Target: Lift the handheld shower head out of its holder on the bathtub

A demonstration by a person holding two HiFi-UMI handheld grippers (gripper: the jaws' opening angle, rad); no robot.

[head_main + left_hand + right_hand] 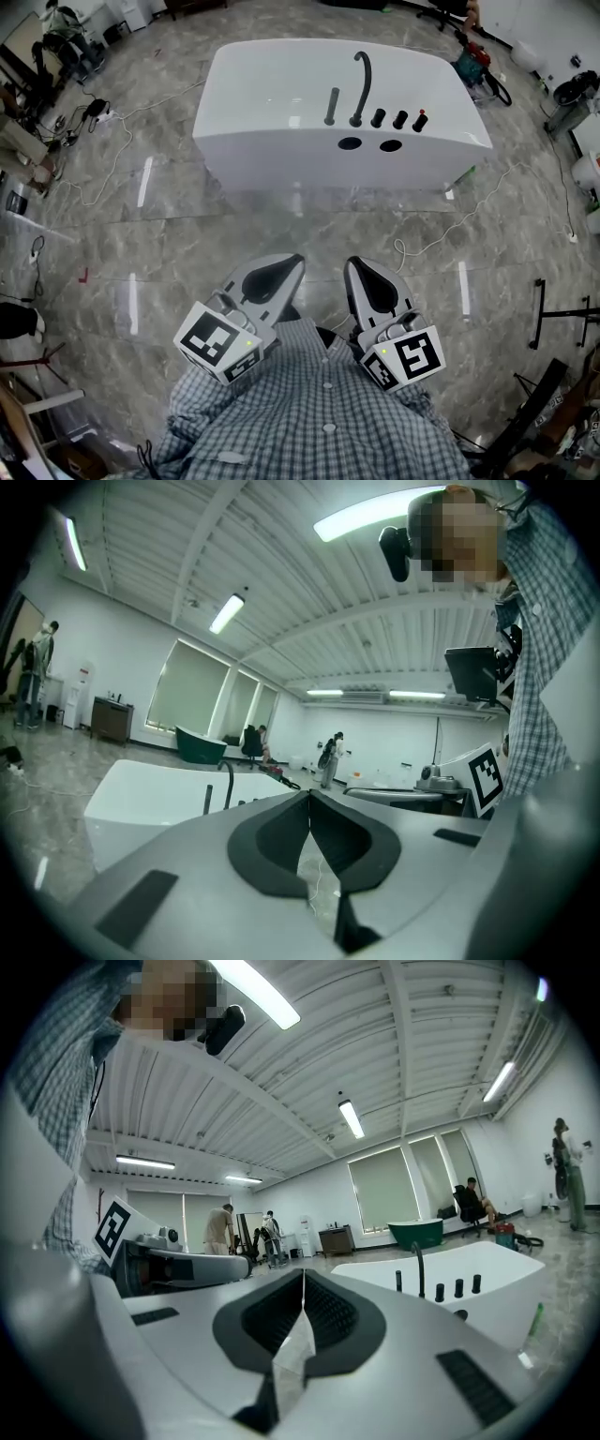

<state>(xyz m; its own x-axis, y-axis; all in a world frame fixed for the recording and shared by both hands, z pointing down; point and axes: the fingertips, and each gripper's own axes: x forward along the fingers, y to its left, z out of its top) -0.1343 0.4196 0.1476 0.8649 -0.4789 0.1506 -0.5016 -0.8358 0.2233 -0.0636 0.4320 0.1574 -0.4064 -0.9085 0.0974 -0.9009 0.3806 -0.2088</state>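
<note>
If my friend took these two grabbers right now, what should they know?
Left gripper: shut, empty, near the person's checked shirt.
Right gripper: shut, empty, beside it.
Slim dark grey handheld shower head: upright in its holder on the white bathtub, left of the curved dark spout in the head view.
Done: nothing; both grippers are well short of the tub.
To do: approach, open a gripper, grip the shower head, lift it out.

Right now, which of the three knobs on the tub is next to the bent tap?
The leftmost knob, right beside the tap; the other two stand farther to its right.
</note>
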